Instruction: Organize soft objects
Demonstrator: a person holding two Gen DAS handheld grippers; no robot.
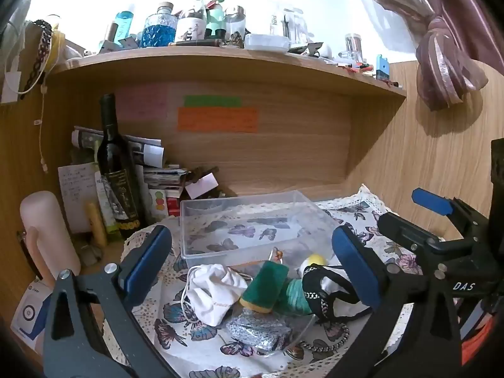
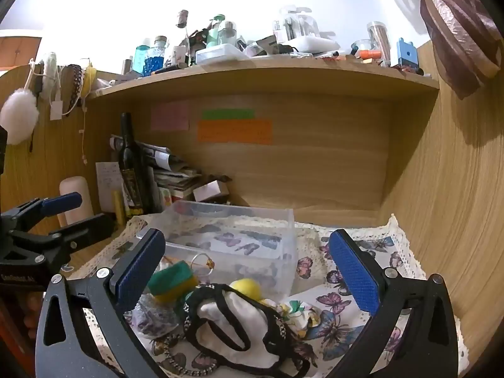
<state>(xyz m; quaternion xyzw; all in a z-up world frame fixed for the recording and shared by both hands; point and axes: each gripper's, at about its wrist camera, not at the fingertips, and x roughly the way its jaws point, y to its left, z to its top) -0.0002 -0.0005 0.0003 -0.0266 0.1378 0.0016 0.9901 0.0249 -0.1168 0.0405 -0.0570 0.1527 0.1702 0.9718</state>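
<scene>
Both wide open — left gripper [image 1: 252, 271], right gripper [image 2: 249, 274] — holding nothing.

A wood-grain alcove with coloured paper notes [image 1: 217, 119] on its back wall sits under a cluttered shelf [image 1: 220, 60], a dark wine bottle [image 1: 115, 163] at left, a tied mauve curtain [image 1: 441, 56] at right, bright white light above.
</scene>
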